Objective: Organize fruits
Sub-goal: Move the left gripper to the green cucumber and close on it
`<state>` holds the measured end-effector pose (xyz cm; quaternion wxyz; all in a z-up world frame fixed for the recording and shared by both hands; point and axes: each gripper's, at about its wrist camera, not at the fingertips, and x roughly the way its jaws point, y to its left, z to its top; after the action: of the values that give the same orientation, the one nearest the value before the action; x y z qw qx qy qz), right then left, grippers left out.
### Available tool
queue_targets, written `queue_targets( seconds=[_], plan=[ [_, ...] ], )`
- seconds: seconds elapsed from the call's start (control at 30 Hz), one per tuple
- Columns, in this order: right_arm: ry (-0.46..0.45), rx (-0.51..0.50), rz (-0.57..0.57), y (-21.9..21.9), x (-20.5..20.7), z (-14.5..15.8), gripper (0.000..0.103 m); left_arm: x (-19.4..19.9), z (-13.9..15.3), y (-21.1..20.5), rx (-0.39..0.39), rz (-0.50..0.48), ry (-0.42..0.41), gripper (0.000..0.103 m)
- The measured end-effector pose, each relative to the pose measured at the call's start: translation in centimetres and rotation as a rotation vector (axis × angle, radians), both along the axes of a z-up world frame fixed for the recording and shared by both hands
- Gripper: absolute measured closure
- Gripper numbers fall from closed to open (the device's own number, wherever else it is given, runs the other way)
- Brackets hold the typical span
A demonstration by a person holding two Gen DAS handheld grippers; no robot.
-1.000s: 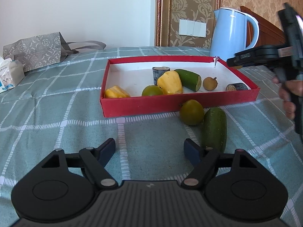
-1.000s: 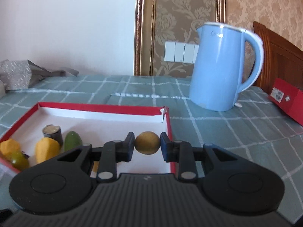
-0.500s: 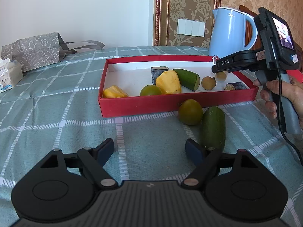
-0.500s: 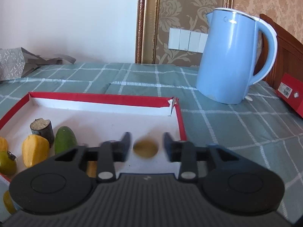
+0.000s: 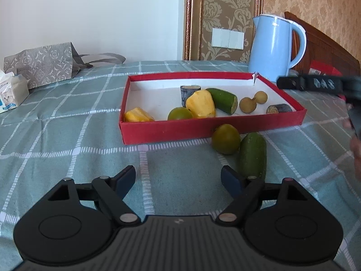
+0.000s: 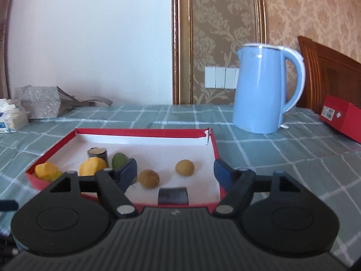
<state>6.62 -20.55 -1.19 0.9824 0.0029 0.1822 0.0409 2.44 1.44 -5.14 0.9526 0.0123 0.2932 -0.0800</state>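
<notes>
Both jaws spread; right gripper (image 6: 175, 171) opening, empty; left gripper (image 5: 178, 177) empty.
Left view alone shows lime (image 5: 225, 138) and cucumber (image 5: 252, 155) outside red tray (image 5: 203, 129); two longans (image 6: 184, 167) inside.

Left tool (image 5: 178, 180): jaws wide apart, nothing between them, angled downward.
Right tool (image 6: 175, 172): jaws opening, nothing gripped, pointing slightly downward.
Right hand (image 5: 357, 151): blurred at the frame edge, behind its tool.
</notes>
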Motion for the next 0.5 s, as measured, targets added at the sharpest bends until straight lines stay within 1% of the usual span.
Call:
queue_targets(
  seconds=[0.07, 0.2, 0.3, 0.4, 0.5],
  plan=[
    [-0.002, -0.013, 0.003, 0.1, -1.1, -0.5, 0.028, -0.1, 0.2, 0.2, -0.009, 0.006, -0.011, 0.020],
    [0.028, -0.027, -0.011, -0.2, -1.5, -1.8, 0.028, -0.6, 0.7, 1.0, -0.070, -0.003, -0.027, 0.020],
    [0.057, -0.009, -0.039, -0.9, -0.9, -2.7, 0.028, -1.3, 1.4, 0.9, -0.100, -0.047, -0.062, 0.020],
    [0.073, 0.036, -0.052, -1.7, -0.7, -2.9, 0.028, -1.7, 1.6, 0.0, -0.084, -0.086, -0.076, 0.020],
    [0.071, 0.048, -0.060, -2.0, -0.8, -3.0, 0.027, -1.8, 1.5, -0.9, -0.075, -0.117, -0.068, 0.020]
  ],
)
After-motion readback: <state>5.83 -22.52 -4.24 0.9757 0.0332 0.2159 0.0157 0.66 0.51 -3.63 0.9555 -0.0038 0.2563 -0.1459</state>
